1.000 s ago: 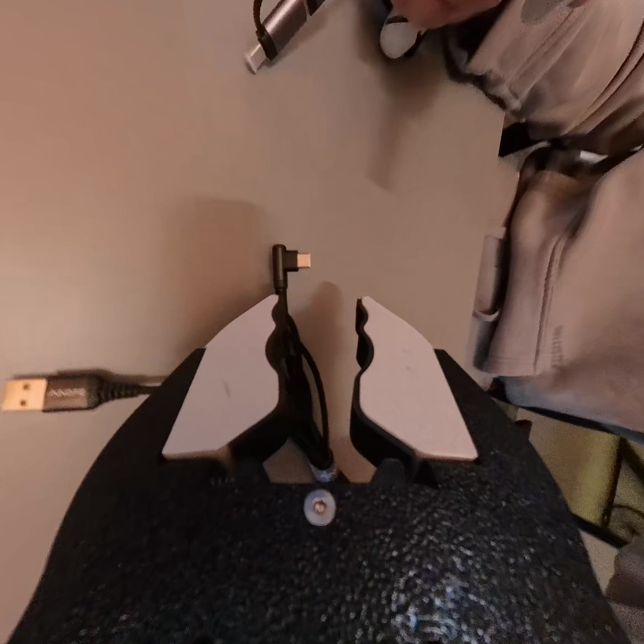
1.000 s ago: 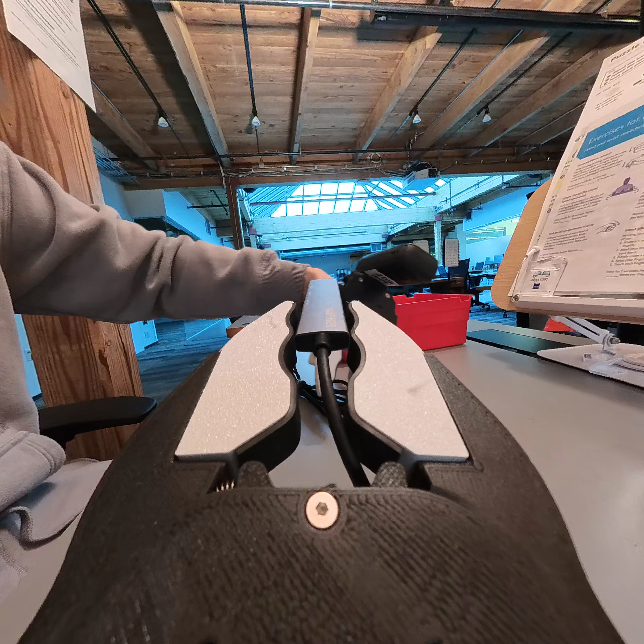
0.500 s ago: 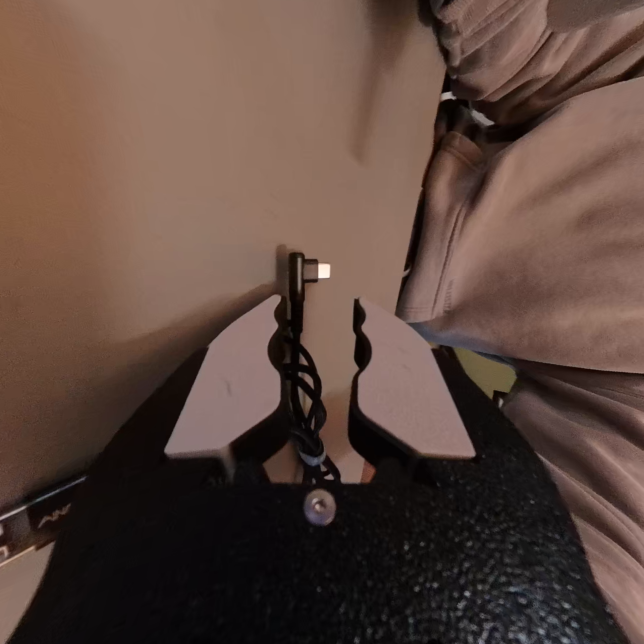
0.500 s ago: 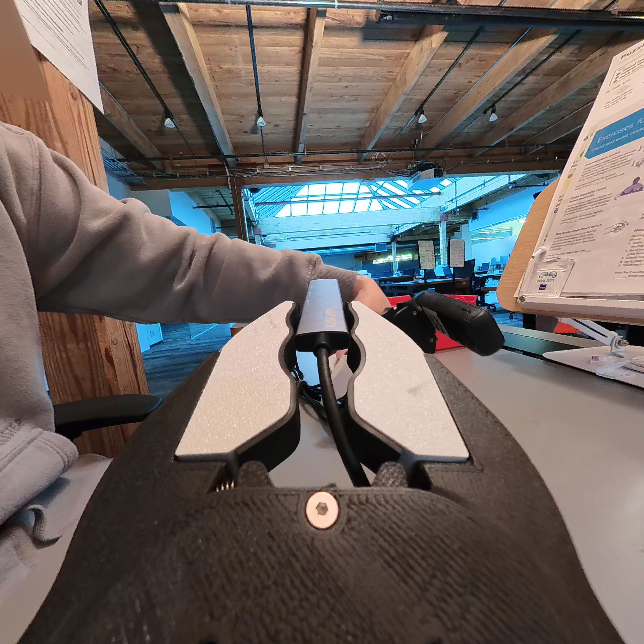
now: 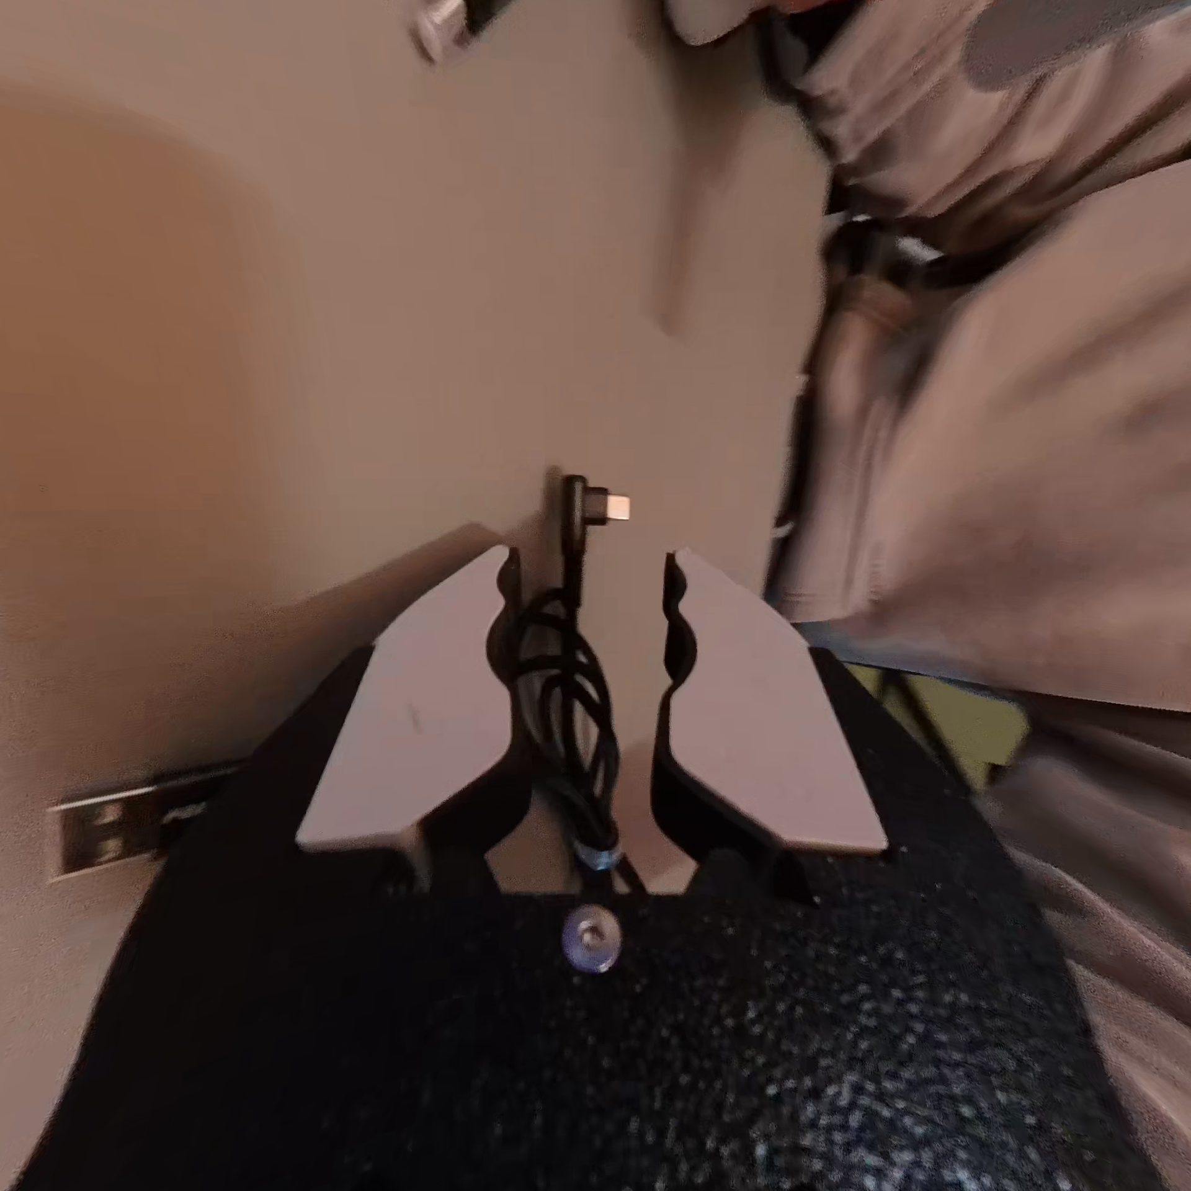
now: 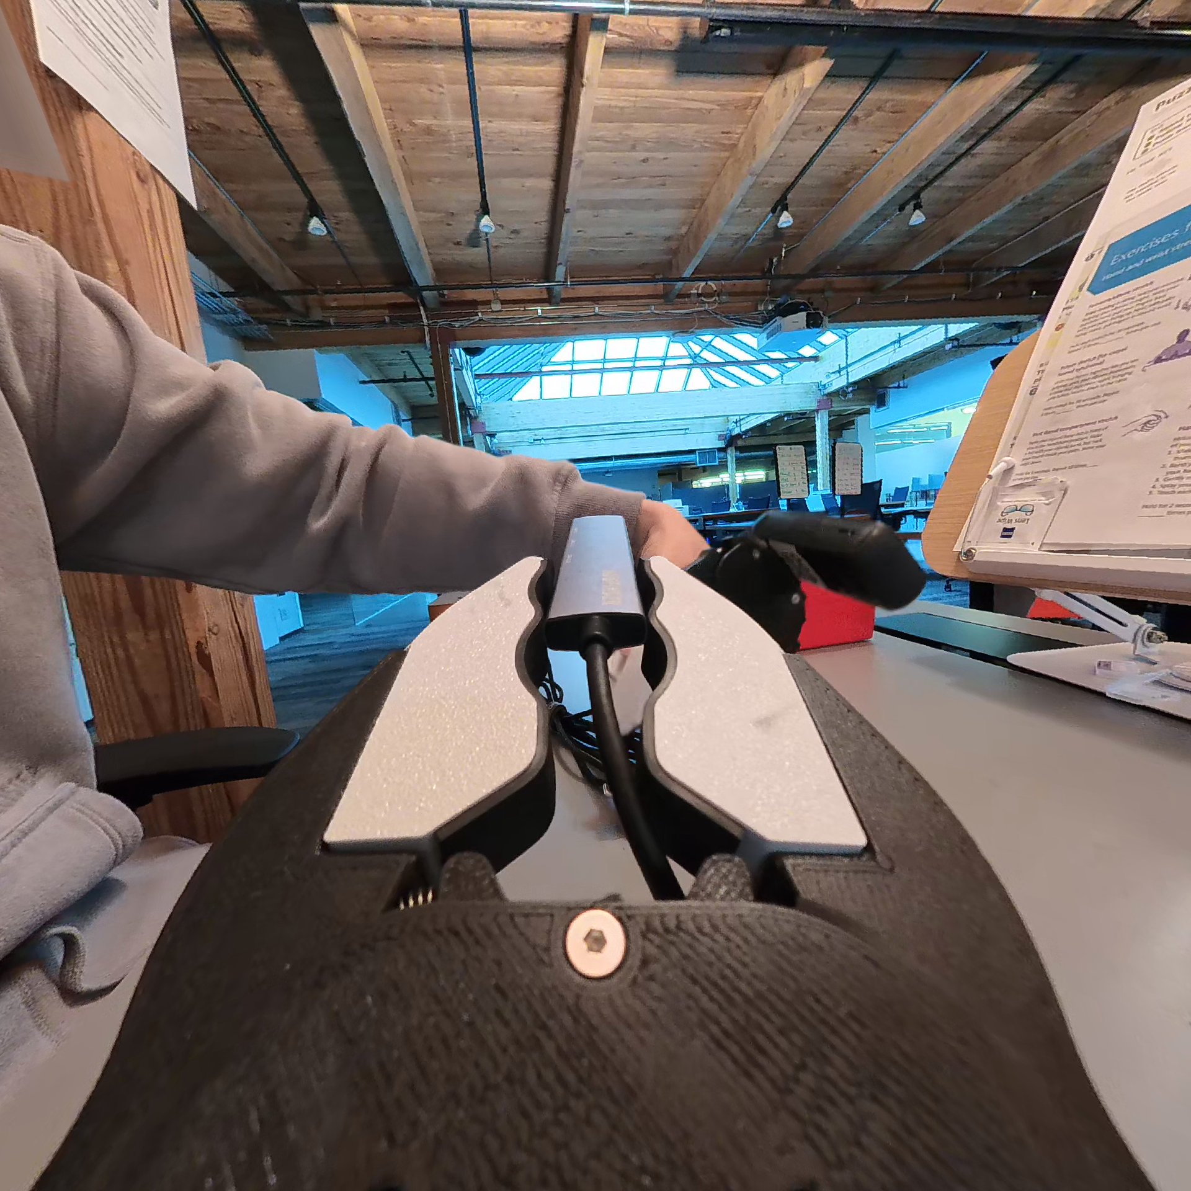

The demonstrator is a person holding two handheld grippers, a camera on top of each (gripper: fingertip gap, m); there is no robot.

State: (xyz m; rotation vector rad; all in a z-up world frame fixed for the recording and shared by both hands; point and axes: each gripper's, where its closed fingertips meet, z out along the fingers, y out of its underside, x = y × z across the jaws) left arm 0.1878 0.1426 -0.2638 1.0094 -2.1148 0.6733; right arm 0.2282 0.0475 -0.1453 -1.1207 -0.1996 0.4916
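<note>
Wooden ceiling (image 6: 580, 161); right gripper (image 6: 594, 580) grips hub (image 6: 596, 573).

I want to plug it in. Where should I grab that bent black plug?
Probably grip the black right-angle plug on its straight black stem, coming from below along the thin black cable. Its metal tip points sideways, so that leaves the tip free.

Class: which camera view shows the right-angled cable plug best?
The left wrist view: the right-angled plug stands clear, just beyond the open left claw. The right wrist view shows no such plug, only loose black cable.
</note>
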